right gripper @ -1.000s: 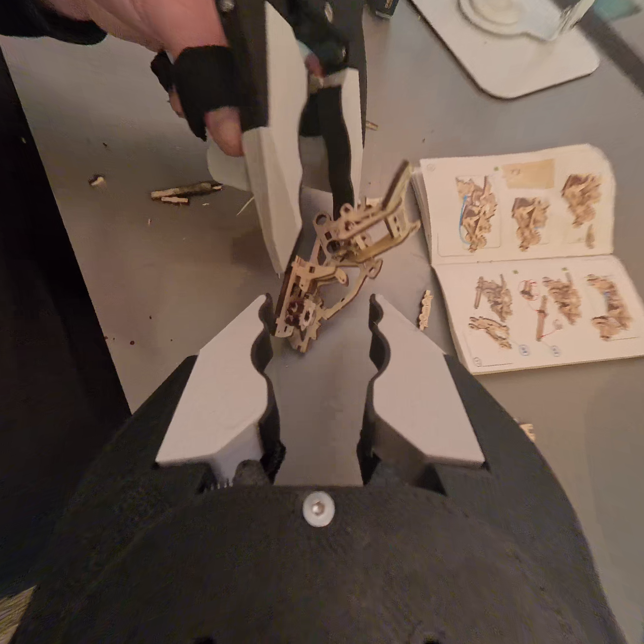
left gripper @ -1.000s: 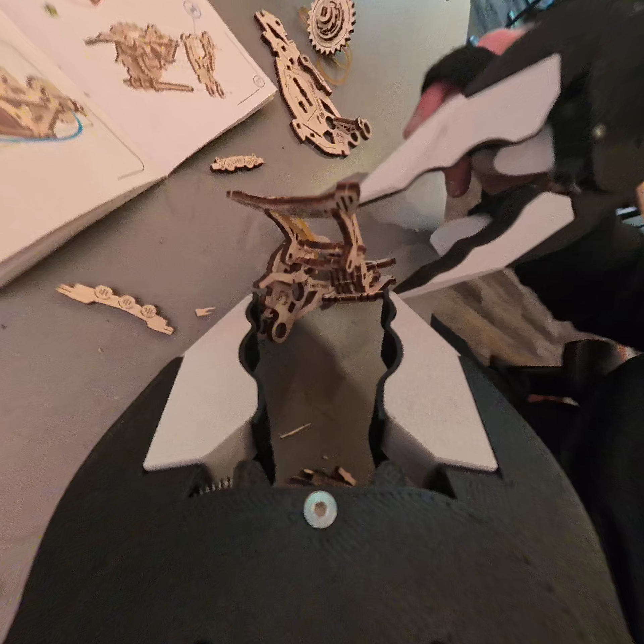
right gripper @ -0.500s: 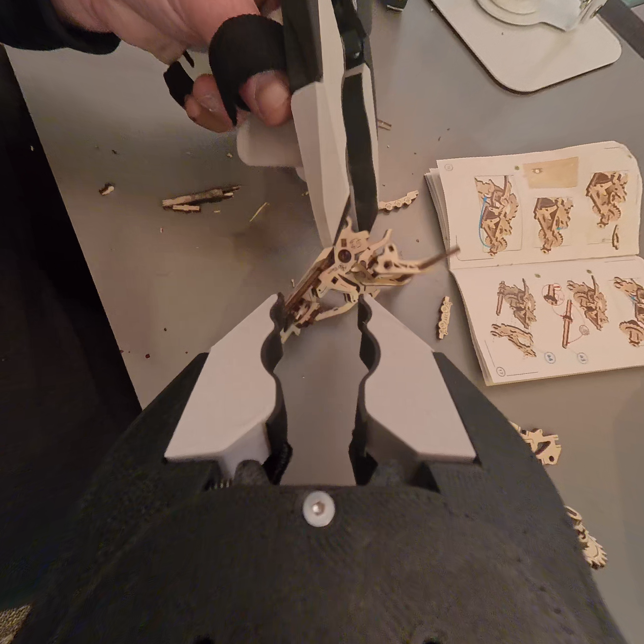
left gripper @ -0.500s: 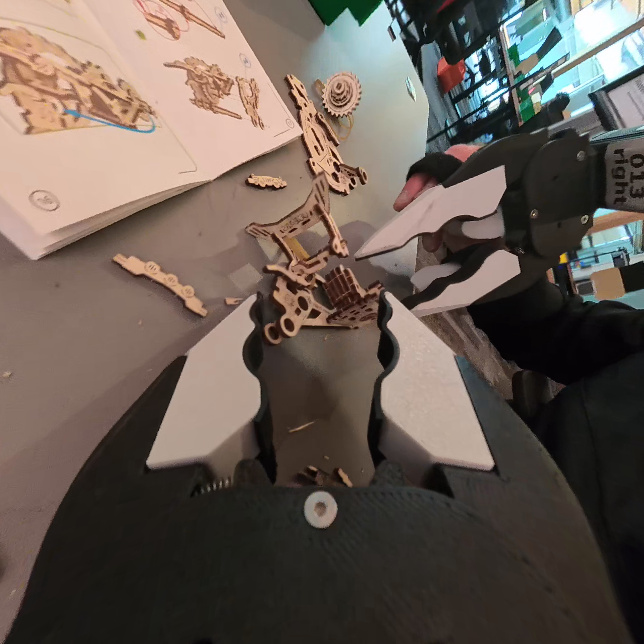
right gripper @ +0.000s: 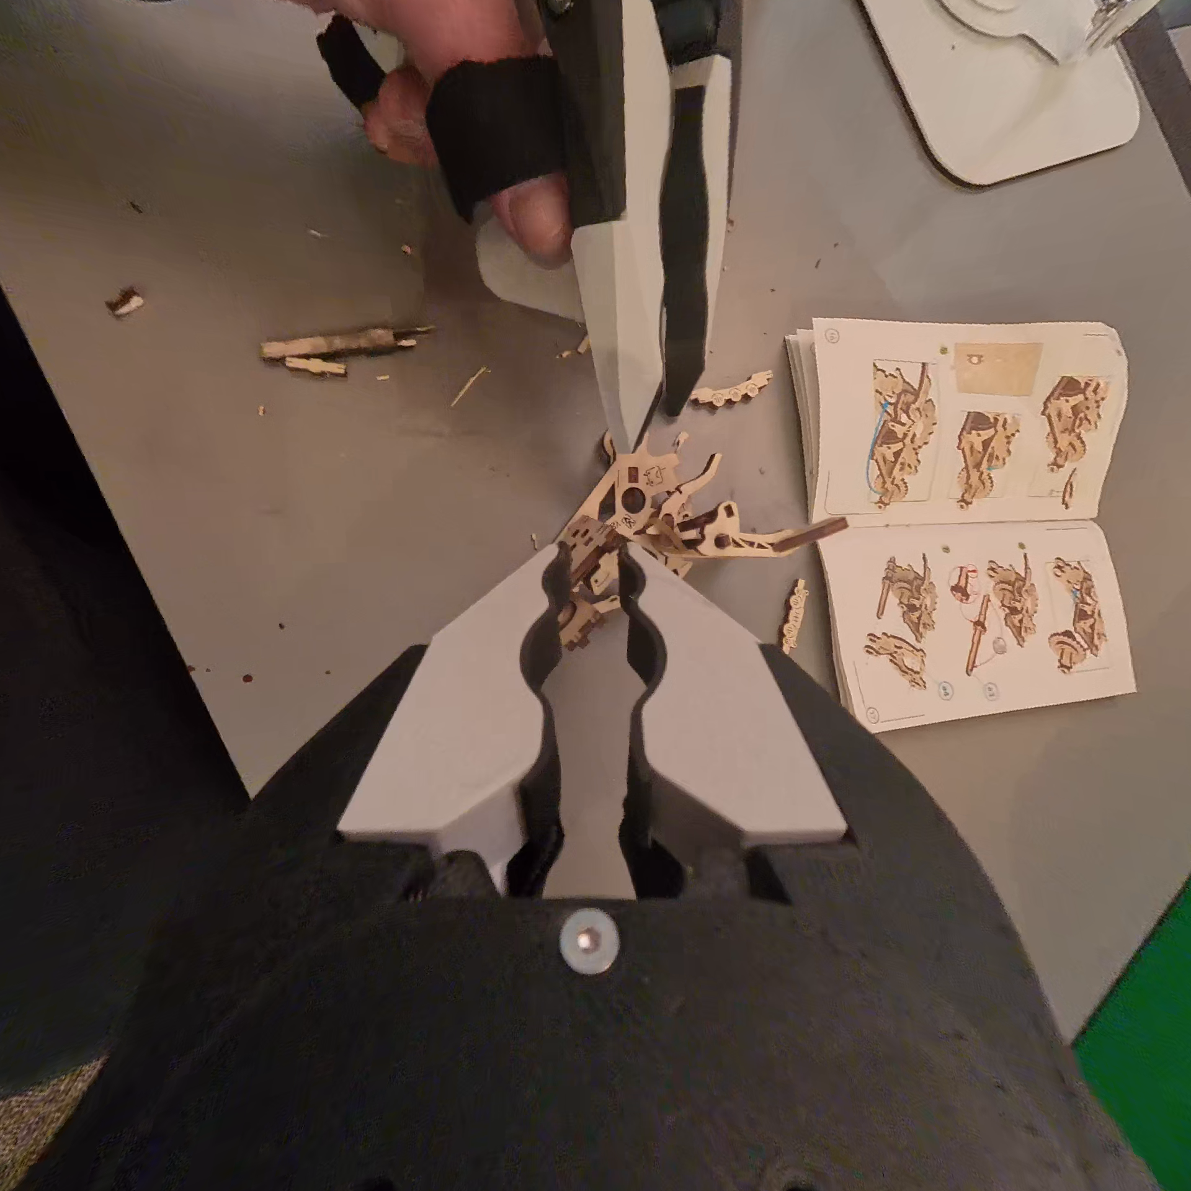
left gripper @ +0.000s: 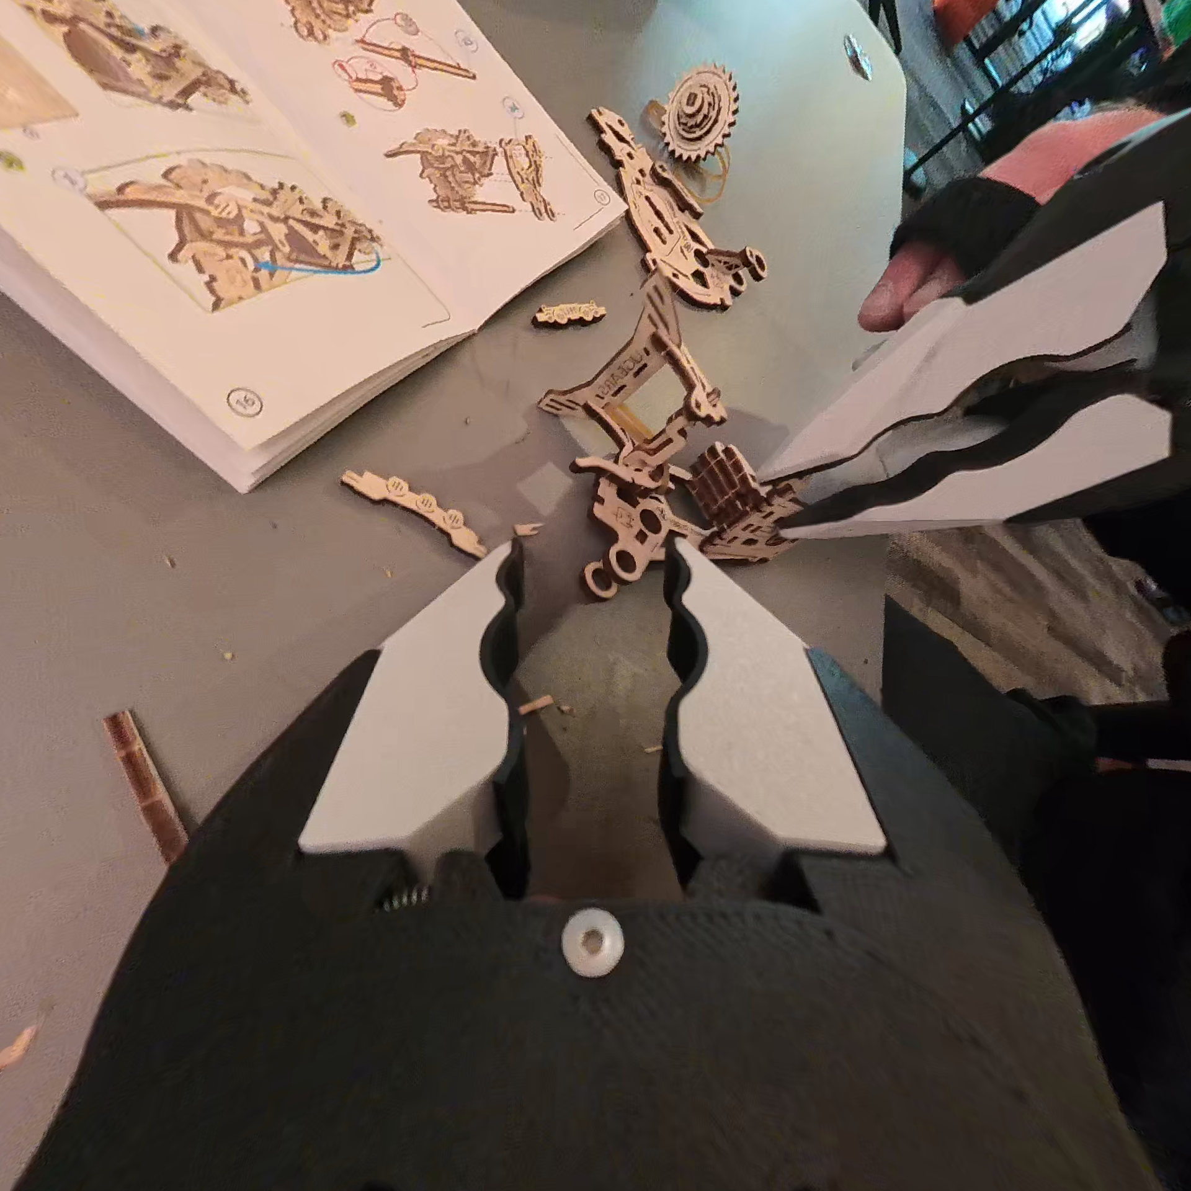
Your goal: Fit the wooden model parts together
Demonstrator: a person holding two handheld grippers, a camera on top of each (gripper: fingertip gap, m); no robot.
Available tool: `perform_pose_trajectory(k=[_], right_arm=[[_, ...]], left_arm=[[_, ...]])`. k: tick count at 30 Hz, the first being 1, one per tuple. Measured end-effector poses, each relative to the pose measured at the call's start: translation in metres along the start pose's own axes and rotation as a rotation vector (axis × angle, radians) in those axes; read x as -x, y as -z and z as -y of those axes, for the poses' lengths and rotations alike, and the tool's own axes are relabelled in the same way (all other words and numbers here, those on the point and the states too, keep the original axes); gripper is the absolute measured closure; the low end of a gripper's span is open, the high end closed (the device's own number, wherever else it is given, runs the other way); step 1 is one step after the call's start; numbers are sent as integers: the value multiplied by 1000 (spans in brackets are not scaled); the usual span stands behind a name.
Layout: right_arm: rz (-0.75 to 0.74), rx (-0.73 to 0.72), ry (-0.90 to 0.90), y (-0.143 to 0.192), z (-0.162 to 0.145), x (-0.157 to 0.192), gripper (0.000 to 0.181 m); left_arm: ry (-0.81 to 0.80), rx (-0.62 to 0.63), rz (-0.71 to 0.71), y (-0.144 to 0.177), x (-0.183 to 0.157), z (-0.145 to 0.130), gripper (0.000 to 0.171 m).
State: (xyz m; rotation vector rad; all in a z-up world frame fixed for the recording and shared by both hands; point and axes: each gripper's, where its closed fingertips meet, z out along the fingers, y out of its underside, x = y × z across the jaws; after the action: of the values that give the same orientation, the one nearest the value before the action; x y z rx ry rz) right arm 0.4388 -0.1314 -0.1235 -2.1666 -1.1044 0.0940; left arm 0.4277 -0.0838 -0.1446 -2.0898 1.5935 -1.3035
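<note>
The wooden model assembly [left gripper: 644,490] is a cluster of light laser-cut pieces with a frame arm sticking up; it also shows in the right wrist view [right gripper: 644,535]. My right gripper [right gripper: 593,561] is shut on its ribbed end and enters the left wrist view [left gripper: 783,509] from the right. My left gripper [left gripper: 593,554] is open. The model's lobed end lies just at its tips, clamped by neither finger. In the right wrist view the left gripper [right gripper: 651,419] comes down from above, its tips at the model's top edge.
An open instruction booklet [left gripper: 258,225] lies on the grey table [left gripper: 161,612], also in the right wrist view [right gripper: 967,515]. Loose parts: a long curved piece [left gripper: 670,213], a gear [left gripper: 699,116], a strip [left gripper: 412,509], a small piece [left gripper: 570,314]. Wood scraps [right gripper: 335,348] lie near the table's edge. A white pad [right gripper: 1005,84] lies farther off. Both grippers' tips are roughly 9 cm from the small piece [left gripper: 570,314]. The right camera catches it too, in the right wrist view [right gripper: 793,616].
My right gripper has closed in and shut on the model. My left gripper, which held the model between its tips, has let go and drawn back with a narrower gap.
</note>
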Motion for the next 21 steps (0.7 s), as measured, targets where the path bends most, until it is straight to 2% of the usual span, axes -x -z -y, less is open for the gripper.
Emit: perform_pose_trajectory(k=[5, 21], right_arm=[[-36, 80, 11, -7, -4, -2, 158], [-39, 232, -19, -16, -6, -8, 161]], left_arm=[[-60, 21, -17, -6, -3, -2, 139], [-99, 50, -78, -14, -11, -4, 149]])
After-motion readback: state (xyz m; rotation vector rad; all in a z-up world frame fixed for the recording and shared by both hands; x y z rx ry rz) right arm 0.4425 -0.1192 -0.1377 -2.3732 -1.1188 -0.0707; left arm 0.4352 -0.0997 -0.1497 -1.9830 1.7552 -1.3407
